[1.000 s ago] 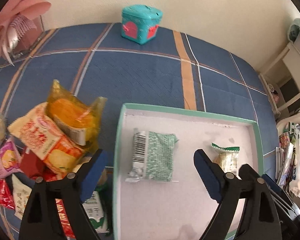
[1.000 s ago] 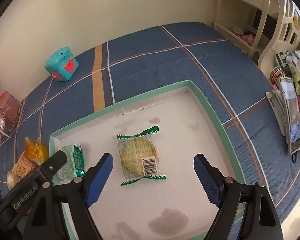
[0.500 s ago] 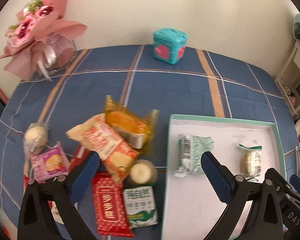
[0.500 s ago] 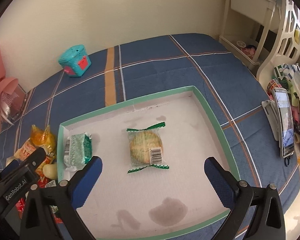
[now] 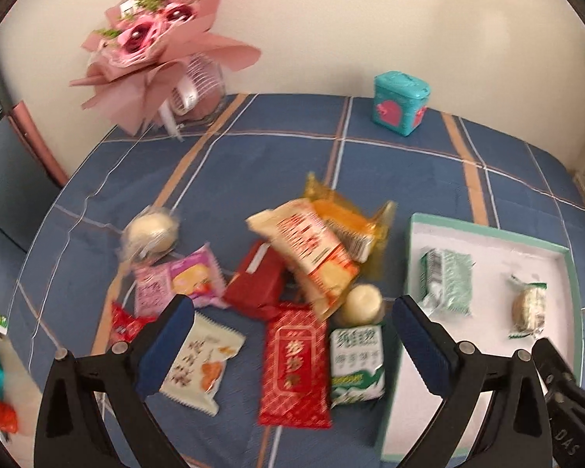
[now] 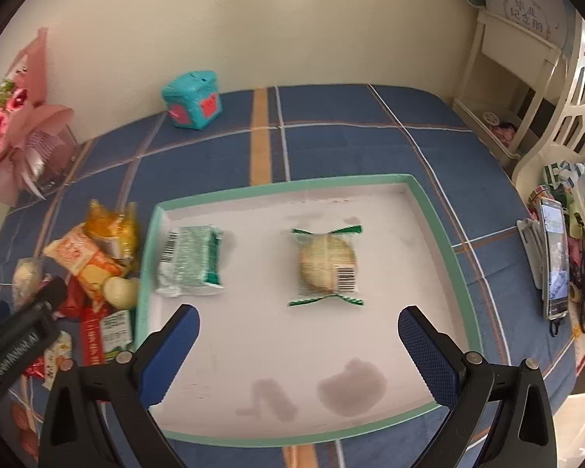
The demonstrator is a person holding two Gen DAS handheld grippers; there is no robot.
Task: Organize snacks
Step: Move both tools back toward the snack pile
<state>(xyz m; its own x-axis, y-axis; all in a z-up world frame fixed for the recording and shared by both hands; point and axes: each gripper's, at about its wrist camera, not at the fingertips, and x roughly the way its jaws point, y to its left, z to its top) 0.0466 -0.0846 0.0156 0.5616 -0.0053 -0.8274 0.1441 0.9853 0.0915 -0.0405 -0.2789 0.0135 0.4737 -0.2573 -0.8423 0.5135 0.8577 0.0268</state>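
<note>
Both grippers, left and right, hung wide apart and empty; loose snacks lay heaped beside the tray (two already inside). Best take an unburied packet, perhaps the red one.

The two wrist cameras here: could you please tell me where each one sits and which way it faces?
Left wrist: on the left gripper, looking down over the loose snack pile on the blue cloth; its own open fingers show, plus part of the other gripper at lower right.
Right wrist: on the right gripper, looking down into the white tray; its open fingers show, and the left gripper's body at lower left.
Shared: tray, green packet, round biscuit, teal box.
</note>
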